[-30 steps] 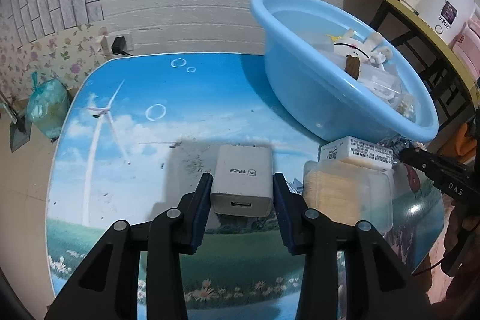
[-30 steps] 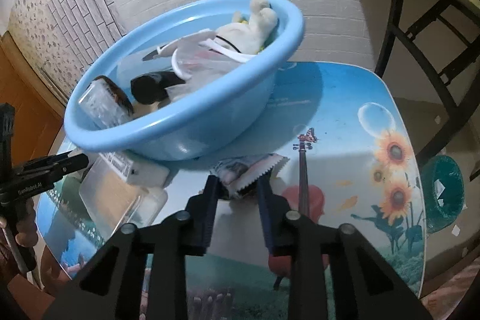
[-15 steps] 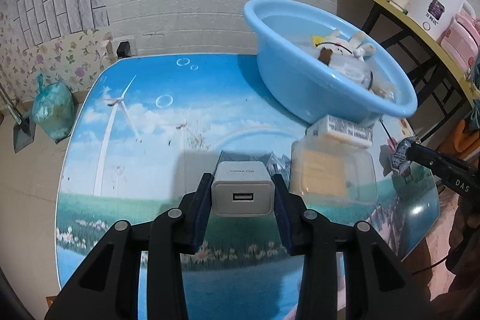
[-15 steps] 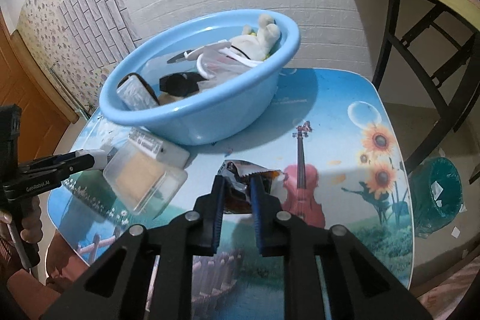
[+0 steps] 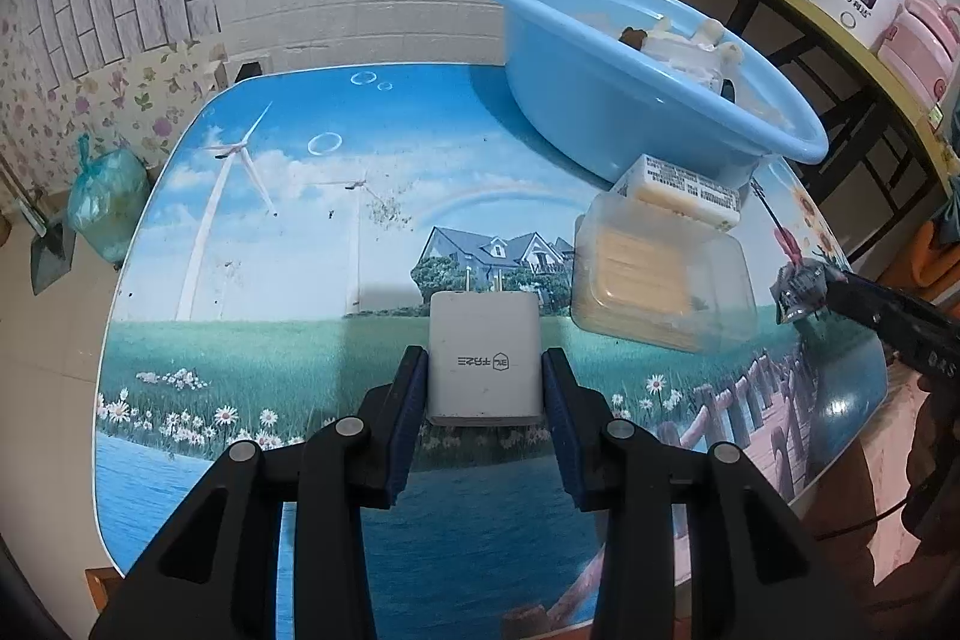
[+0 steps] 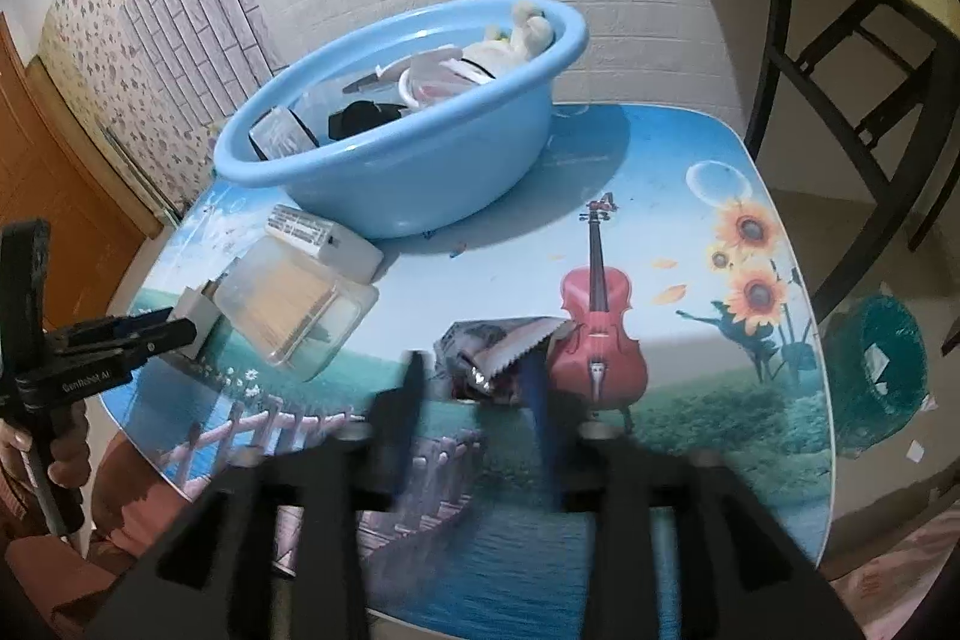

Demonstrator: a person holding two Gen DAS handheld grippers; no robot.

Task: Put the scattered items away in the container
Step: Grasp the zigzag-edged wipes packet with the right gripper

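Note:
My left gripper (image 5: 483, 388) is shut on a white USB charger (image 5: 483, 358) and holds it above the near middle of the picture-printed table (image 5: 288, 250). The blue basin (image 5: 636, 100), holding a plush toy and several items, stands at the far right; it also shows in the right wrist view (image 6: 420, 160). My right gripper (image 6: 474, 382) holds a silver snack wrapper (image 6: 501, 346) between blurred, fairly wide-set fingers above the table. A clear plastic box (image 5: 654, 274) and a white labelled box (image 5: 684, 190) lie beside the basin.
A dark-framed side table (image 5: 840, 58) with a white kettle and pink cooker stands to the right. A green waste basket (image 6: 876, 370) sits on the floor right of the table. A tied bag (image 5: 108, 196) lies on the floor at left.
Both grippers have lifted and pulled back from the basin with their items. The right fingers now stand wider apart and are blurred by motion.

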